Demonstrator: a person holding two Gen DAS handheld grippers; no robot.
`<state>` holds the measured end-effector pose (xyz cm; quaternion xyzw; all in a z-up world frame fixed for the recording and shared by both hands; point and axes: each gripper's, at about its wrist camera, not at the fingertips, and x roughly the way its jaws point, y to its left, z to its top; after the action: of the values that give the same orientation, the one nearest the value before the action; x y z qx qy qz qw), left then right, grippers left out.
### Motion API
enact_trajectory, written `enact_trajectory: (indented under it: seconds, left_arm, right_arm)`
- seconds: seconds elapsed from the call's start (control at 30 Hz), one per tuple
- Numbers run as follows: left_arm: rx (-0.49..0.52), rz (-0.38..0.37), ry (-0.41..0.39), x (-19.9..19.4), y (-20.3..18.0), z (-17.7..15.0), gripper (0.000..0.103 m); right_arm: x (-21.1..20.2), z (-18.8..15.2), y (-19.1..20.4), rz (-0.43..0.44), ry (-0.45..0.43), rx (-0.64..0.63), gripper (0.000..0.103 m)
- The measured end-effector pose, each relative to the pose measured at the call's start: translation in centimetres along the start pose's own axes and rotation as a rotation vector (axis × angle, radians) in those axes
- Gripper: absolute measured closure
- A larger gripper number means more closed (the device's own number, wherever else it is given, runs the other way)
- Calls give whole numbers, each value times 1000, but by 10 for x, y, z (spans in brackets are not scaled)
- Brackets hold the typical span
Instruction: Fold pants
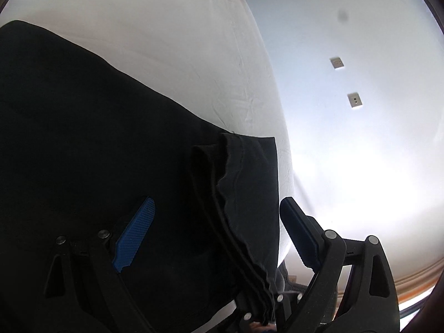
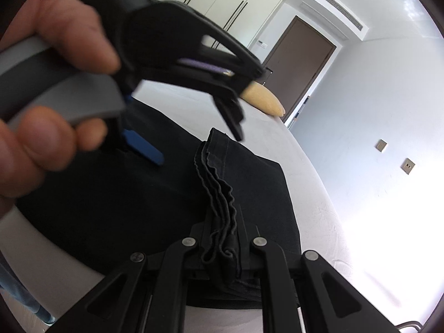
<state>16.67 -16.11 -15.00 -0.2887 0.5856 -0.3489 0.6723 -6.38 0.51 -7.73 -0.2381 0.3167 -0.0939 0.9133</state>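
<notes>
Pants (image 2: 244, 194) | R tongs (image 2: 224, 245) clamp hem | L tongs (image 1: 213, 233) spread above

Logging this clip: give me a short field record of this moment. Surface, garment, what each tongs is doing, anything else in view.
surface: bed with white sheet
garment: black pants, lying on the sheet, stacked hem layers bunched at one end
right tongs: shut on the hem layers
left tongs: open, blue pads spread either side of the hem, holding nothing
left hand: grips the grey handle
other: tan pillow at the far edge of the bed; brown door; two wall sockets
</notes>
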Motion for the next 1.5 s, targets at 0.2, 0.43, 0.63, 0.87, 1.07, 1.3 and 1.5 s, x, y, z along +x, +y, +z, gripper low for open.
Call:
enact_trajectory:
  seconds: [0.2,0.43,0.63,0.87,1.07,1.3,1.5]
  left_arm:
    - [26,13,56,12,-3,-5,80]
    - [78,21,9,-14,-6,-8,94]
    - [97,49,-16,-44,10,-14,95]
    - [91,107,-30,-88,49,-9,94]
    - [137,177,-33,-116,72,1,94]
    - [179,249,-40,-149,93,6,94]
    - [164,266,-51,-168,113,13,94]
  right_arm:
    - [-9,3,9,21,-16,-25,91]
    - [-19,10,21,44,-38,-80,91]
    - [-28,16,40,104,-57,-138,91]
    - [-34,24,77,217,-73,-227,90]
    - [-28,26,103,276,-95,-333,90]
    - [-17,36,115,335,-91,-375,90]
    - [-4,36,116,375,-74,-381,89]
